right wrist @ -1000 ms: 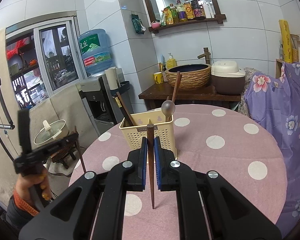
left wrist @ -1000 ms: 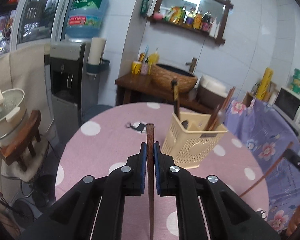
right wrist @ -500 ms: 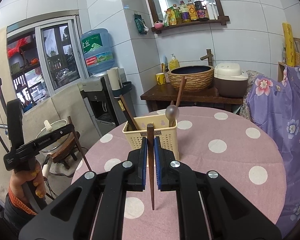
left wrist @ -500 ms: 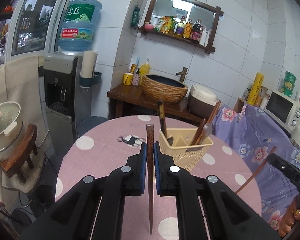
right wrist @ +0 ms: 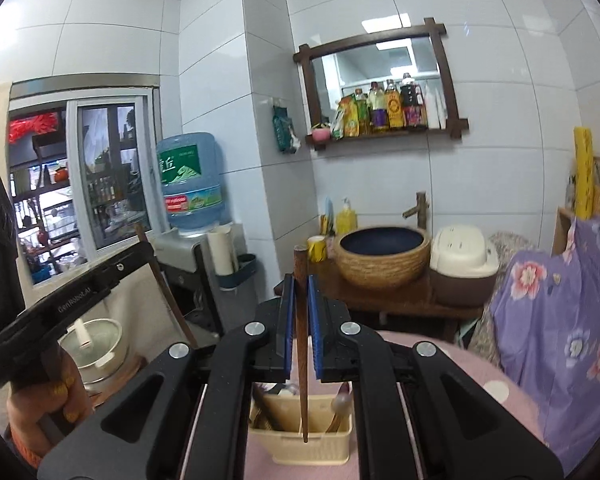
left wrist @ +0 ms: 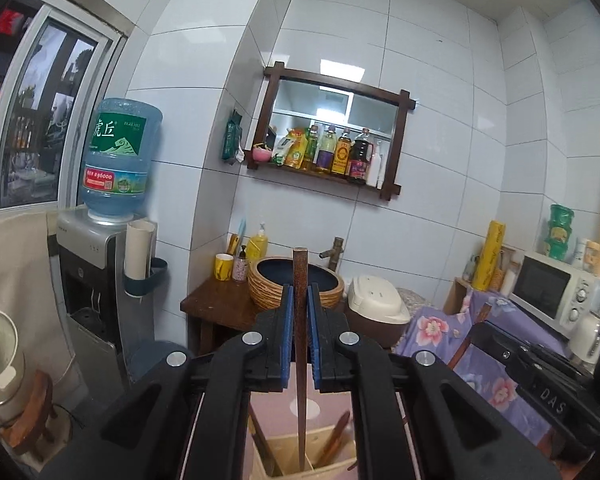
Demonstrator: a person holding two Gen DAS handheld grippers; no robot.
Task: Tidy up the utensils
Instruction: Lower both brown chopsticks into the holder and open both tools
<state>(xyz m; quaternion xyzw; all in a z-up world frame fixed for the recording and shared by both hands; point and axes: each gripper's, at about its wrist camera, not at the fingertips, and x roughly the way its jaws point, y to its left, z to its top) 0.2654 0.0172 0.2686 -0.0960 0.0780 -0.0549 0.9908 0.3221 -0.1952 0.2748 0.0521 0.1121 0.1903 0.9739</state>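
Both jaws clamped on a chopstick each, left gripper point(left wrist: 299, 316) poised above the utensil basket point(right wrist: 310, 442), right gripper point(right wrist: 299, 308) too; risk of tips catching the divider or crowded utensils, toppling it.

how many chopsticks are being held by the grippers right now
2. One chopstick stands upright in the left gripper, tip down in the utensil basket. The other chopstick is in the right gripper. More may sit hidden in the basket.
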